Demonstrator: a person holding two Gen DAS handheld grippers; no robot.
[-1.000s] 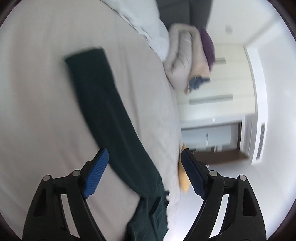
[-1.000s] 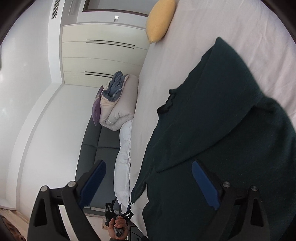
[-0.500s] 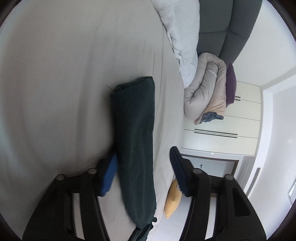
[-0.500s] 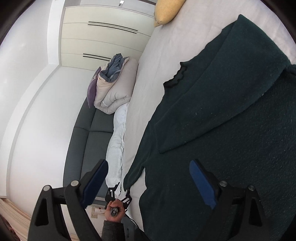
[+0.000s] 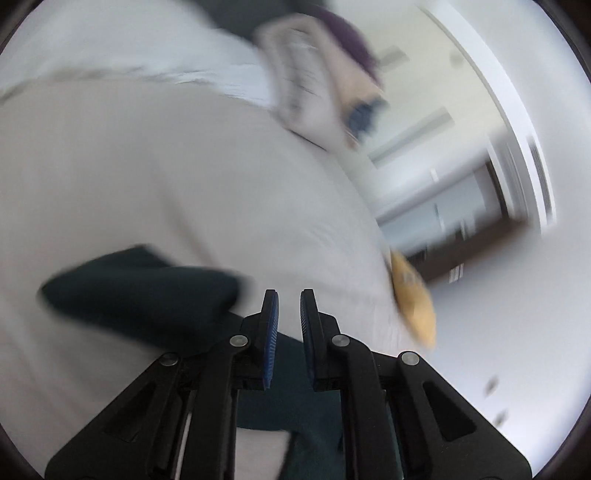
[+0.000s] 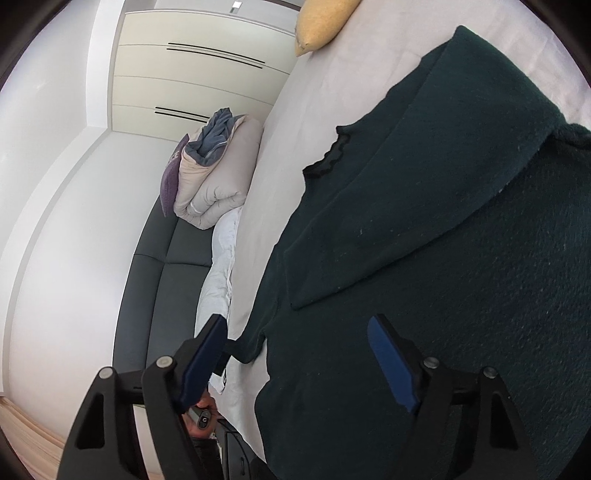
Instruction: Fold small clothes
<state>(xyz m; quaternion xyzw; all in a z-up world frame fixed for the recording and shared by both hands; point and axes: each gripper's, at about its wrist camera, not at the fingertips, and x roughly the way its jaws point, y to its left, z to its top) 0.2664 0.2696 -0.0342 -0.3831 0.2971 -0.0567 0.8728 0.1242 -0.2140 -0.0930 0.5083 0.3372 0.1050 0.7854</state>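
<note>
1 sweater [image 6: 461,240] under wide right jaws, bed [image 6: 332,85]

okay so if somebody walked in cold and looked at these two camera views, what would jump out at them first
The dark green sweater would grab the eye first: it fills most of the right wrist view, spread on the pale bed sheet with one sleeve folded across its body. In the blurred left wrist view, the left gripper stands out low in the centre, its blue pads nearly together, with the other sleeve just to their left. A yellow pillow sits at the bed's edge.
</note>
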